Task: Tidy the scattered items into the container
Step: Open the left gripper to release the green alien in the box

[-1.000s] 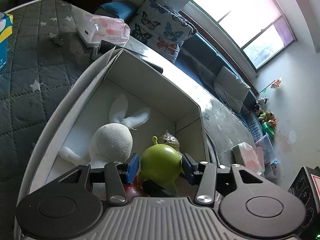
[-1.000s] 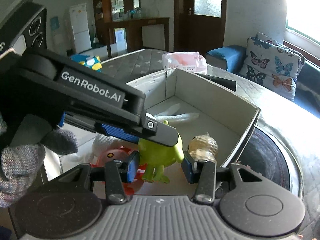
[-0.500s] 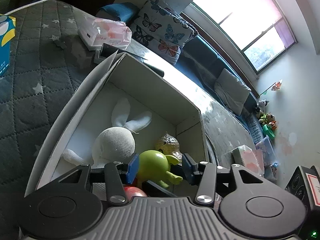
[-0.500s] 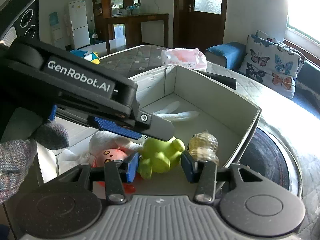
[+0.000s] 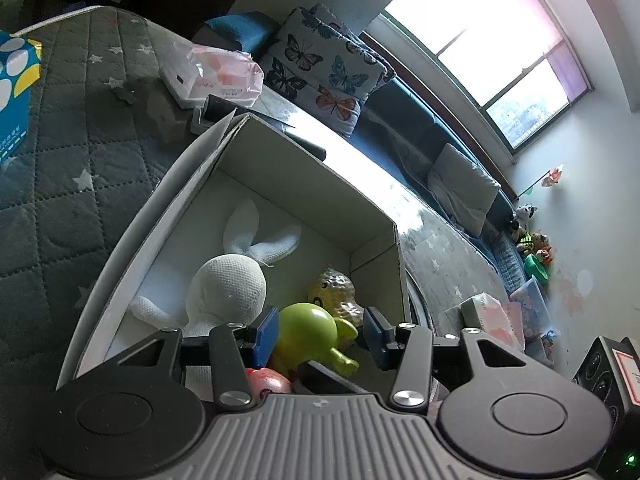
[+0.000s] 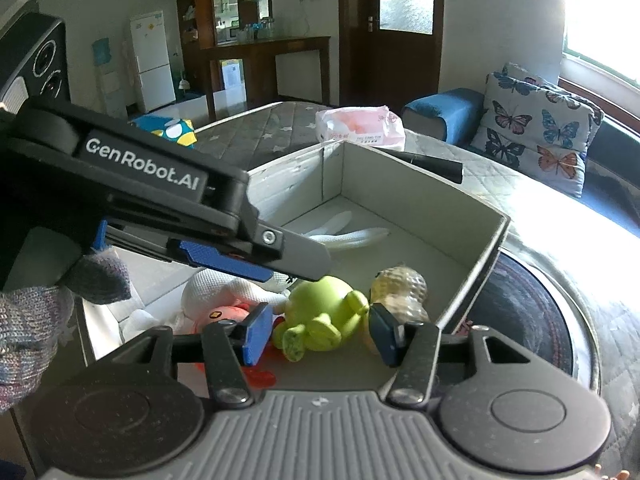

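Box (image 5: 280, 184): centre frame, holds rabbit (image 5: 228, 292), green toy (image 5: 306, 332), other toys.
Green toy: lies tipped, lower centre, apparently dropped there.
Left gripper (image 5: 320, 334): released, straddles it.
Right gripper (image 6: 316, 334): parted, empty.

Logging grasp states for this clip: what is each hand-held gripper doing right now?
Left hand-held gripper: open, holding nothing; green toy lies in the box.
Right hand-held gripper: open, empty.

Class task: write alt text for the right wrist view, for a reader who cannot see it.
An open box on a quilted bed holds a green toy lying on its side, beside a white bunny, a pink toy and a yellow toy. The left gripper hovers above; the right gripper is open.
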The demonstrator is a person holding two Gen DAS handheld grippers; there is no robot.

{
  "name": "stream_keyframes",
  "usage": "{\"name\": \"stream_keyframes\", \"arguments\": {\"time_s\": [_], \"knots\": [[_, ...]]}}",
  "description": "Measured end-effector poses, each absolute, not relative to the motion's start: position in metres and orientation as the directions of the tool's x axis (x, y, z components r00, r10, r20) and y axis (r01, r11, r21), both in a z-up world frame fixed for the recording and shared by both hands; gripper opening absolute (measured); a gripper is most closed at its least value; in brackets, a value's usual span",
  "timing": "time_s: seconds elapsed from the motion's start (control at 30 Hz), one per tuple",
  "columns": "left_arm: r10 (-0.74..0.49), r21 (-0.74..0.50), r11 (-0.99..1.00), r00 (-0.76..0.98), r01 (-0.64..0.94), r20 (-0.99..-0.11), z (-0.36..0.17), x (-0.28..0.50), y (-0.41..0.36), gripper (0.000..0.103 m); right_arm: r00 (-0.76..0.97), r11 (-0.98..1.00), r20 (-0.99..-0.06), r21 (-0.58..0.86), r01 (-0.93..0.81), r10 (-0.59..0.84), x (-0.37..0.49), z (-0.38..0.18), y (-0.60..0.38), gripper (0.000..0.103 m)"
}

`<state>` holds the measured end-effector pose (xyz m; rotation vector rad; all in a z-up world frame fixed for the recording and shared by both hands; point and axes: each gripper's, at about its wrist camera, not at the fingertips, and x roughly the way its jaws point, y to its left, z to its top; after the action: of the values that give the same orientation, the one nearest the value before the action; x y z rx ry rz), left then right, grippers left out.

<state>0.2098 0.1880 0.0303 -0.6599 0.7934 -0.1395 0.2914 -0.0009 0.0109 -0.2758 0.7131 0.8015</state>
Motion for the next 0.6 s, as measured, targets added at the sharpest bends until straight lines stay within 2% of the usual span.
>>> {"name": "stream_keyframes", "arguments": {"time_s": [0.6], "knots": [[-0.337,-0.574,0.815,0.738,-0.083,-0.585,0.058,0.172,0.157,0.048,0.525,0.696,-0.582,0.103,-0.710,0.621,0.253,0.038,-0.047,0.056]]}}
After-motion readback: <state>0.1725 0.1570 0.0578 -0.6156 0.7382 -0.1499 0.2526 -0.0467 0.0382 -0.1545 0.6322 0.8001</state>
